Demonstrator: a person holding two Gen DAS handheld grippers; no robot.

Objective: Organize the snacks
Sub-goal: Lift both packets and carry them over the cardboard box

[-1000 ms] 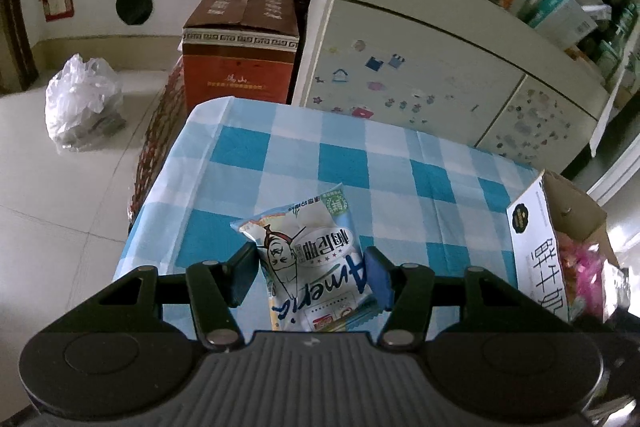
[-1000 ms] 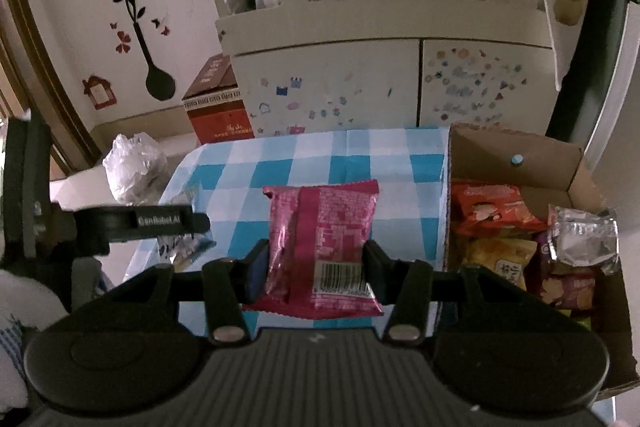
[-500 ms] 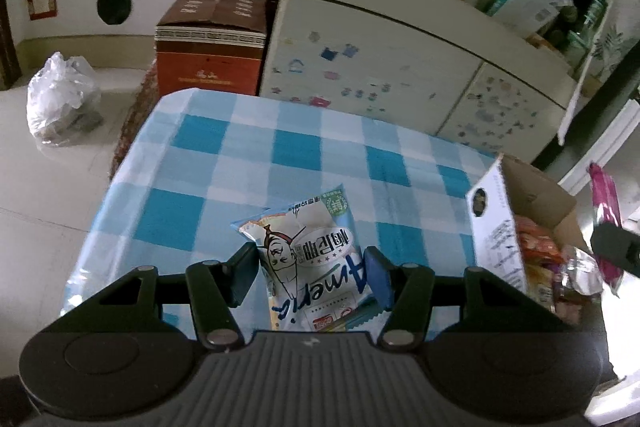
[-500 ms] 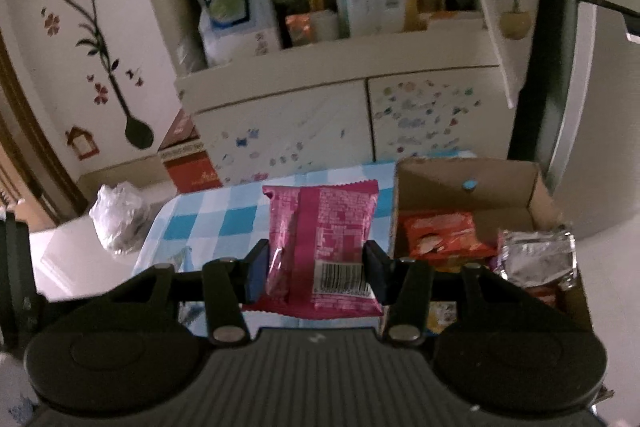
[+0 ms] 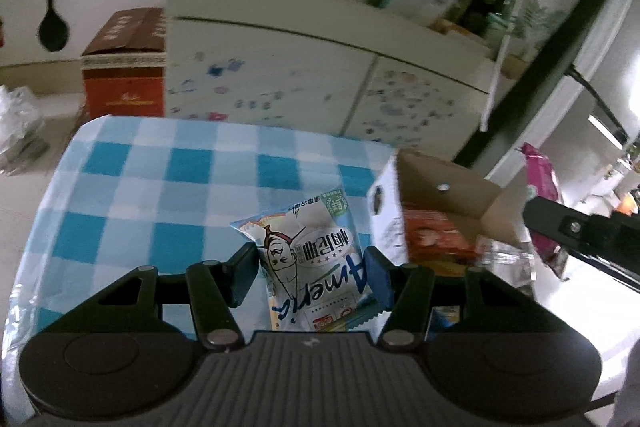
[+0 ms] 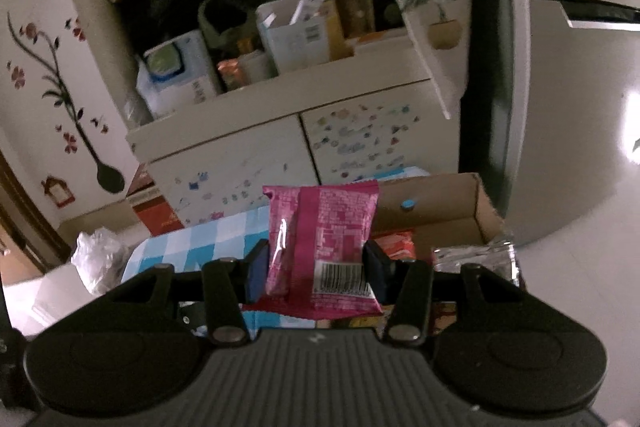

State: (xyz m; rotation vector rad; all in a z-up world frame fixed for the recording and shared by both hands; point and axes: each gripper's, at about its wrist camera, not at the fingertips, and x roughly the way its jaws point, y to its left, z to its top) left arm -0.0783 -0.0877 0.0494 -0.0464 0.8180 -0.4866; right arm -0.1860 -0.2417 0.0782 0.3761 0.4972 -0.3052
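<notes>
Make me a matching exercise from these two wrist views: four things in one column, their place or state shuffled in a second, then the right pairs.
Things:
1. white snack packet
2. pink snack packet
3. cardboard box
4. red carton

Places or states:
A. on the floor beside the cabinet
B. clamped in the right gripper
C. open, with snacks inside
D. clamped in the left gripper

Pairs: 1-D, 2-B, 3-C, 4-A
</notes>
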